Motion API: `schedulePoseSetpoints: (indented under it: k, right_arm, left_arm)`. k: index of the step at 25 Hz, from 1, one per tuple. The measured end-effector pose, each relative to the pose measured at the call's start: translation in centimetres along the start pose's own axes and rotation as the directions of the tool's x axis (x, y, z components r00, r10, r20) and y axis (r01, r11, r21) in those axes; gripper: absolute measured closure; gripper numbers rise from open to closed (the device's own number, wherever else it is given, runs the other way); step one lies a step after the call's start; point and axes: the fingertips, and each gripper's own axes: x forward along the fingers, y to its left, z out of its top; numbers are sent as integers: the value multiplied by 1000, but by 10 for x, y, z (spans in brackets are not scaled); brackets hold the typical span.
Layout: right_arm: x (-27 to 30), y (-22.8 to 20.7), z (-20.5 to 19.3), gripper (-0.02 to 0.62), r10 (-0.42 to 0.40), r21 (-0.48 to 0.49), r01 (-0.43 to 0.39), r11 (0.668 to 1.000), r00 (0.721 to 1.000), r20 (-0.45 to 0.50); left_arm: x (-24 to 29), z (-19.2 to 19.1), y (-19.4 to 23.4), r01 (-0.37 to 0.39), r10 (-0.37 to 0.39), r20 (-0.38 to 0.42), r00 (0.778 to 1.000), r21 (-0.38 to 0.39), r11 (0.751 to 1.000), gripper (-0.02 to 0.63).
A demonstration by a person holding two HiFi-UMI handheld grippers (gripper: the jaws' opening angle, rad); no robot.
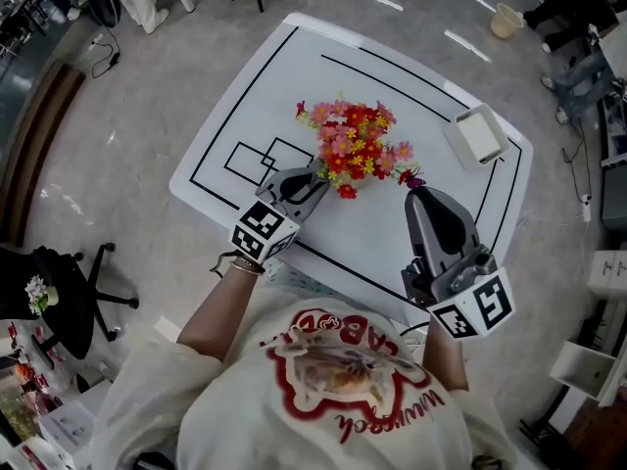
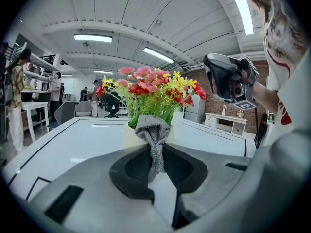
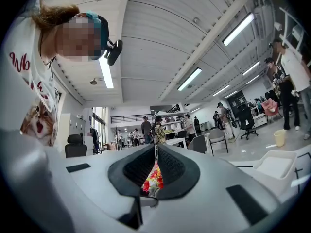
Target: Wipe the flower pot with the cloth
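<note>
The flower pot (image 2: pixel 128 134) is pale yellow and holds red, pink and yellow flowers (image 1: pixel 355 148). It stands in the middle of the white table (image 1: pixel 392 233). In the head view the blooms hide the pot. My left gripper (image 1: pixel 312 176) is at the pot's near left side, shut on a grey knitted cloth (image 2: pixel 153 127). The cloth's bunched end sits against the pot's front. My right gripper (image 1: pixel 413 192) is raised at the bouquet's right edge with its jaws shut. In the right gripper view only a thin slit shows, with flowers (image 3: pixel 153 178) beyond it.
A white rectangular tray (image 1: pixel 478 133) lies at the table's far right corner. Black lines mark rectangles on the table top (image 1: pixel 257 160). Chairs and people stand around the room, away from the table.
</note>
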Motion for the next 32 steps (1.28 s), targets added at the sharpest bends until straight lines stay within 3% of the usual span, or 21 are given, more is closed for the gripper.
schedulePoseSetpoints:
  k: [21, 32]
  right_arm:
    - [-8, 2, 0, 578, 5, -2, -5, 1000, 1000, 7]
    - [-9, 7, 1, 578, 13, -8, -13, 1000, 1000, 0]
  left_arm:
    - [9, -4, -25, 18, -16, 22, 1000, -83, 996, 558]
    - [-5, 5, -46, 58, -55, 60, 997, -45, 997, 558]
